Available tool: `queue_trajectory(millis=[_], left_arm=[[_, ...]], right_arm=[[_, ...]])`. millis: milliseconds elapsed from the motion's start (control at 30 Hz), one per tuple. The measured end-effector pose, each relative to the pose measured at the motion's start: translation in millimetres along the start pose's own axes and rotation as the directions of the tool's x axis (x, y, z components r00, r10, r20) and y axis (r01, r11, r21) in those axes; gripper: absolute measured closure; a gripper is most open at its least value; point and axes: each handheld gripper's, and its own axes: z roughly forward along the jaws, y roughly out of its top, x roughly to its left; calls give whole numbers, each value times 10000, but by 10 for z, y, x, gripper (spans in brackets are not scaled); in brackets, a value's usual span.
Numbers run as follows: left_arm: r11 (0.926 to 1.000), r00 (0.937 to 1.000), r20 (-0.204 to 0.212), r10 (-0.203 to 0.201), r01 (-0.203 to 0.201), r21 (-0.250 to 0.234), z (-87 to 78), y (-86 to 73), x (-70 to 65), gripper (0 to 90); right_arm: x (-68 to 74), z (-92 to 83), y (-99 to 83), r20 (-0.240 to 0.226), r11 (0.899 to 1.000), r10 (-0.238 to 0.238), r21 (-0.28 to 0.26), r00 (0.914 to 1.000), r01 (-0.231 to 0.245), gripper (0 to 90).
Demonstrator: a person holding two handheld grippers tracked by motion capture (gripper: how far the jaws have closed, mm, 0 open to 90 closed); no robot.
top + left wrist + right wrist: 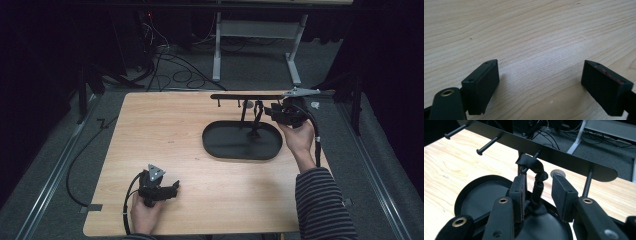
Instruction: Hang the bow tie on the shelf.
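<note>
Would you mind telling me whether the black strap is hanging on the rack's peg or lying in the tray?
Hanging: the black strap loops over a peg of the rack and drops between the right tongs, whose jaws stand apart, toward the tray.

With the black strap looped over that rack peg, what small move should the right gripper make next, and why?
Probably draw the right gripper straight back: the black strap already hangs on a peg of the rack, and the jaws stand apart beside it, not pinching.

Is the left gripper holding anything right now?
No, the left gripper has its jaws wide apart over bare wooden table, nothing between them.
</note>
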Motion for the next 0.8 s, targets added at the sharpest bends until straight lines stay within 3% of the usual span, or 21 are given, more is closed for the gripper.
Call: queue_trajectory(millis=[800], left_arm=[[10000,10000,3,0,0,2,0,0,1,153]], right_arm=[[-120,-307,-213,30,9975,556,-434,9984,-554,565]])
